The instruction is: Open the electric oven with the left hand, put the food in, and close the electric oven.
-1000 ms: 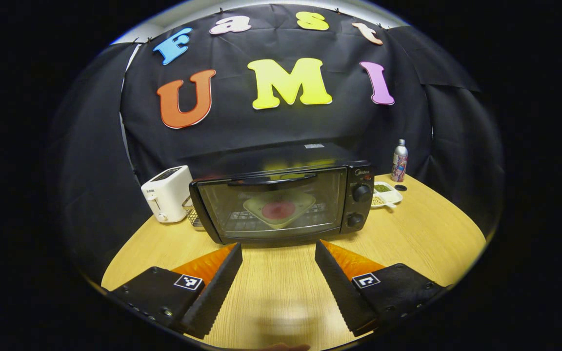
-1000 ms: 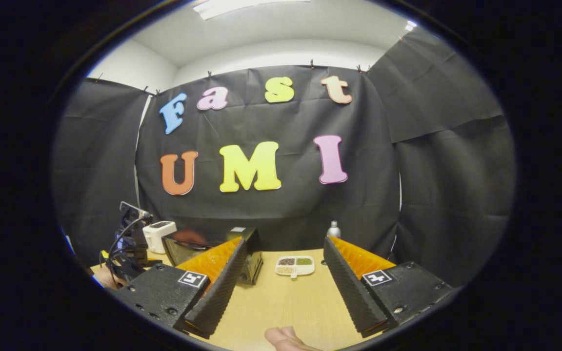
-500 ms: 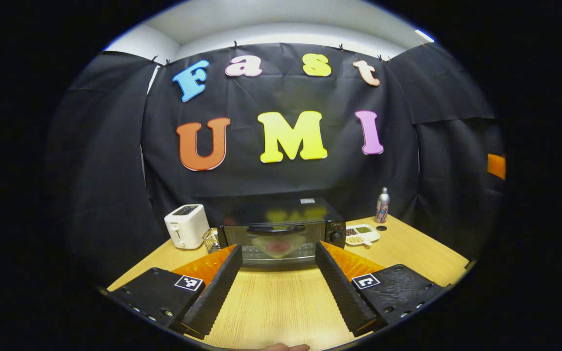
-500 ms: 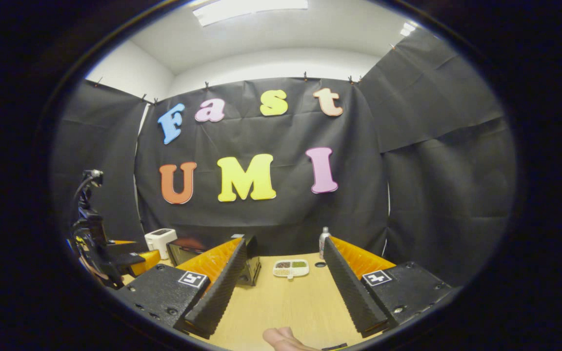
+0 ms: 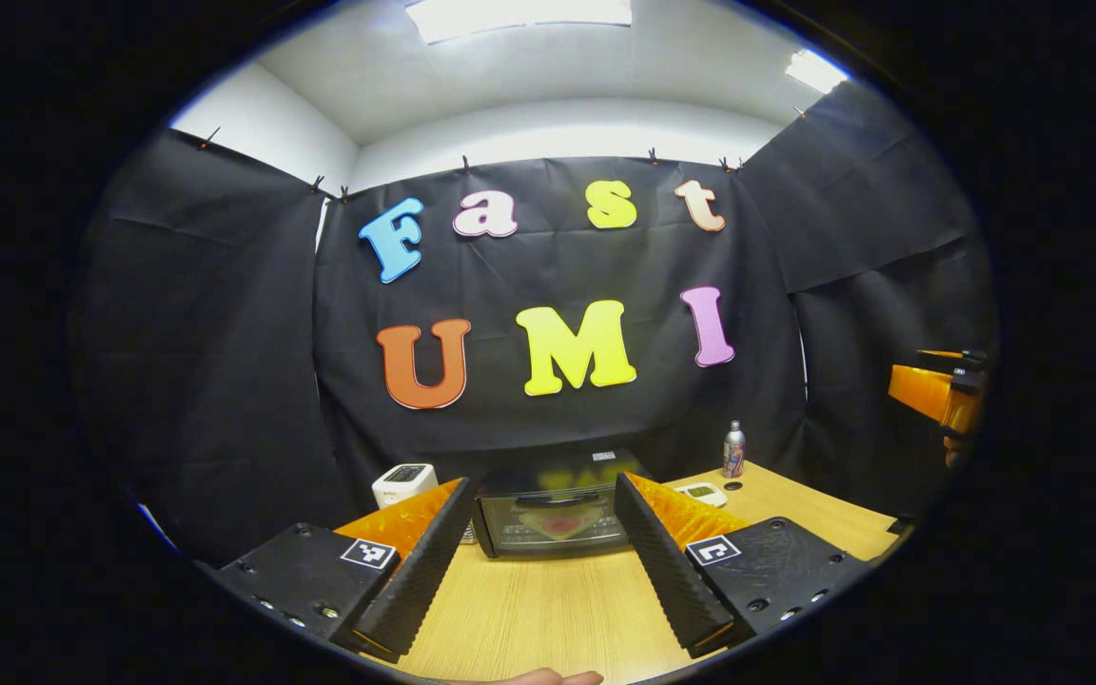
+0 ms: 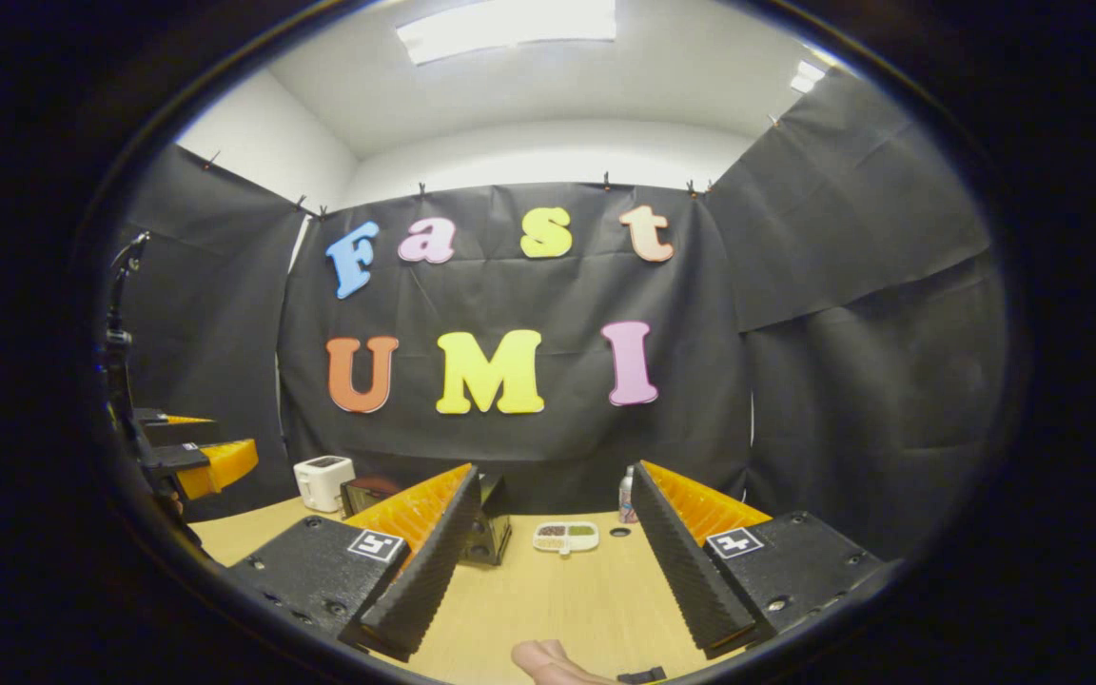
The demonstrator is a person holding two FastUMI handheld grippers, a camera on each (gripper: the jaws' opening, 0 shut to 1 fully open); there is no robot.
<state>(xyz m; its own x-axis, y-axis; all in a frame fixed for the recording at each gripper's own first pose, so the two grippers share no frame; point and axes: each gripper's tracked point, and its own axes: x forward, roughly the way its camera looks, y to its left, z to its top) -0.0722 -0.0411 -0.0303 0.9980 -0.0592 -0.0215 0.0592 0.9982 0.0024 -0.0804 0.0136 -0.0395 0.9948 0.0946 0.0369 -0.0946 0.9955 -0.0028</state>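
The black electric oven (image 5: 553, 514) stands on the wooden table (image 5: 548, 609) with its glass door shut. Through the door I see a pale plate with something red on it (image 5: 559, 522). My left gripper (image 5: 541, 557) hangs open and empty well back from the oven. In the right gripper view the oven (image 6: 489, 518) shows partly behind the fingers. My right gripper (image 6: 555, 561) is open and empty over the table. The left gripper (image 6: 196, 457) shows at the far left of that view, and the right gripper (image 5: 938, 392) shows at the far right of the left gripper view.
A white toaster (image 5: 403, 483) stands left of the oven. To the oven's right lie a white divided dish with grains (image 6: 566, 536), a slim bottle (image 5: 733, 449) and a small dark cap (image 6: 618, 532). A fingertip (image 6: 548, 661) shows at the bottom edge.
Both grippers have pulled back and tilted up, so the oven looks much smaller and farther. The oven door stays shut. Both grippers stay open.
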